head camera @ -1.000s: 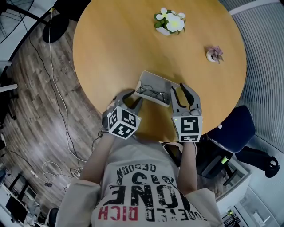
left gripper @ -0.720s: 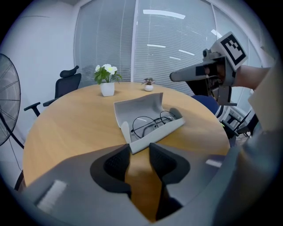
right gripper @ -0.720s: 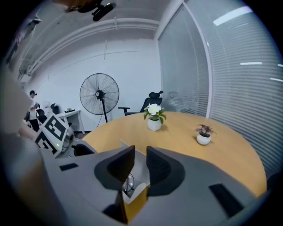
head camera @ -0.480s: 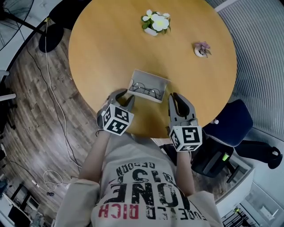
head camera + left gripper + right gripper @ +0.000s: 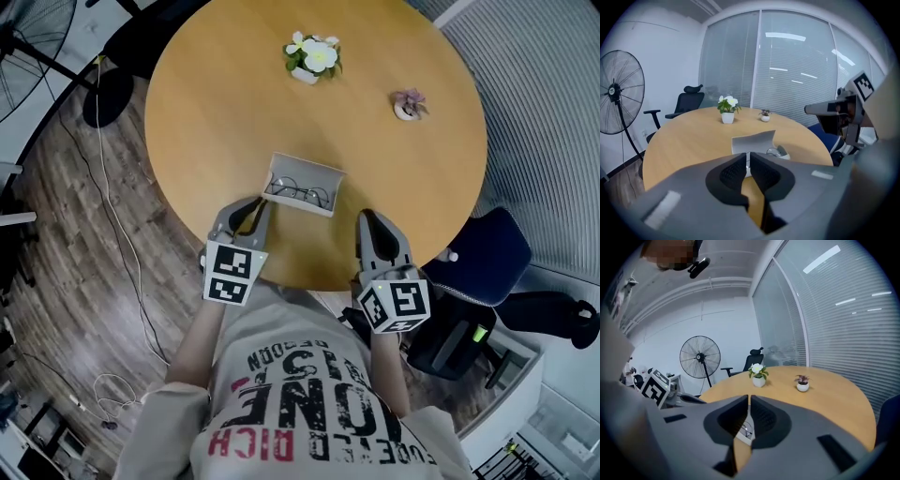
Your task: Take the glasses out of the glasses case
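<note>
The grey glasses case (image 5: 302, 184) lies open near the front edge of the round wooden table (image 5: 225, 112), with the dark-rimmed glasses (image 5: 298, 194) inside it. My left gripper (image 5: 247, 214) hangs just left of and nearer than the case, clear of it. Its jaws have just been closing and now stand shut with nothing between them. My right gripper (image 5: 371, 225) is over the table edge to the right of the case, shut and empty. In the left gripper view the case (image 5: 752, 142) and glasses (image 5: 776, 152) lie beyond the closed fingertips (image 5: 748, 159). The right gripper view shows a sliver of the case (image 5: 746, 429) past its own shut fingertips (image 5: 749, 404).
A white-flowered pot (image 5: 309, 58) and a small pink plant (image 5: 409, 103) stand at the table's far side. A blue chair (image 5: 483, 258) sits to the right, close to the table. A standing fan (image 5: 616, 89), a black office chair (image 5: 686, 101) and floor cables (image 5: 112, 216) are on the left.
Both grippers have drawn back from the case toward the person and risen. Their jaws, open a second ago, have closed on nothing. The case and glasses stay put.
</note>
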`<state>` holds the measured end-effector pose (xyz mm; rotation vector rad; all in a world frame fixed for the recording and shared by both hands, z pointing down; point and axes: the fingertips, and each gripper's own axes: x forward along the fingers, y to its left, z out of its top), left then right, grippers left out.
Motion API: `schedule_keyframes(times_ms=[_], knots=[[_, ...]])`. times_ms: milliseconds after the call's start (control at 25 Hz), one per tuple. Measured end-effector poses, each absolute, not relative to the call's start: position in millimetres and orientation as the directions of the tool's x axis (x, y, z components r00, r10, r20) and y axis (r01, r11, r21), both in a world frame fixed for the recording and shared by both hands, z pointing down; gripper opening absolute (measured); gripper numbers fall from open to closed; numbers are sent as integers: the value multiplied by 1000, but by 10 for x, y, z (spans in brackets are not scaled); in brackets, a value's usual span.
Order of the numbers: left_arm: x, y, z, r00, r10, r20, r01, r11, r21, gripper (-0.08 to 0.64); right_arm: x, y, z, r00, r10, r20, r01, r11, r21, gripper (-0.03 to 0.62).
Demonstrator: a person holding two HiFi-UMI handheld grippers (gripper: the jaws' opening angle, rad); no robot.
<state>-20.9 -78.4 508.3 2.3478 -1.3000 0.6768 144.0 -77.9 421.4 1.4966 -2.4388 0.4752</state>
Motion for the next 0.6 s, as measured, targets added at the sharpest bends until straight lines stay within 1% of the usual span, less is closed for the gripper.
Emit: schedule_keyframes(times_ms=[160,360,600], knots=[[-197,-807,4676,471,-751,463,-874,-469,128,12,1476,-672,4076,-444,-832,333,-896,420,-145,28],[-170,-772,4226,484,-807,339,-875,-447,184,12,1489,-533,3926,-443,-846,296,-896,406,-180,28],[-142,-634,3906,512,-819,258,-858,-474,196,11,1478,-412,3681,-441,-867,231,-885,379,-269,28]])
